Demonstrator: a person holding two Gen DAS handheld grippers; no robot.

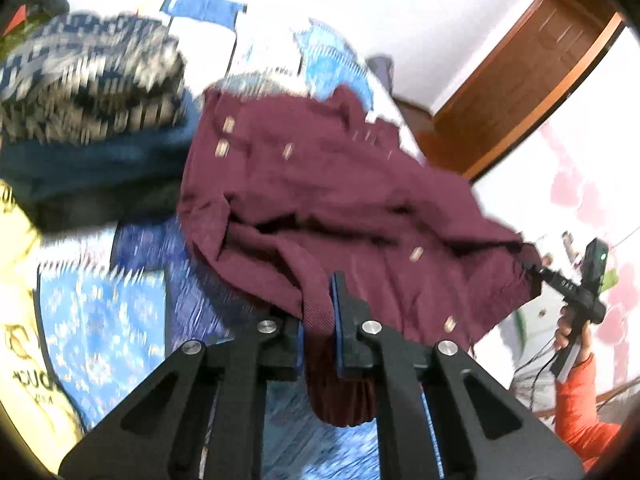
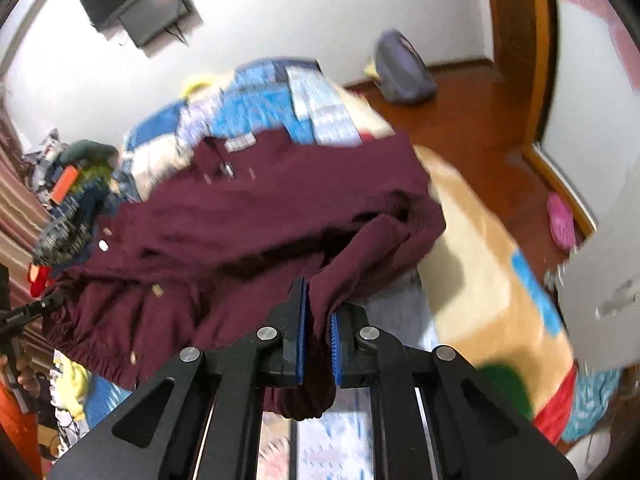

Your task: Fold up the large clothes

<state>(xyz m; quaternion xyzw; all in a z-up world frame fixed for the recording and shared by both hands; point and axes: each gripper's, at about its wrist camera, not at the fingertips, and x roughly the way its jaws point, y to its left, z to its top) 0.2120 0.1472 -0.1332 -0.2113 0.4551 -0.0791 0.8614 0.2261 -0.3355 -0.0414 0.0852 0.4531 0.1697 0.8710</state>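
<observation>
While clamped tight on the maroon coat [image 1: 332, 200], with left gripper [image 1: 318, 320] and right gripper [image 2: 318, 320] each pinching 1 ribbed cuff, holds it bunched above the bed's [image 2: 480, 216] patchwork cover.

A large maroon garment [image 1: 320, 184] with pale buttons and gathered elastic cuffs lies rumpled across a bed, its near edge lifted off the bedding at two pinched points, one cuffed sleeve end hanging down, the cloth sagging between them
</observation>
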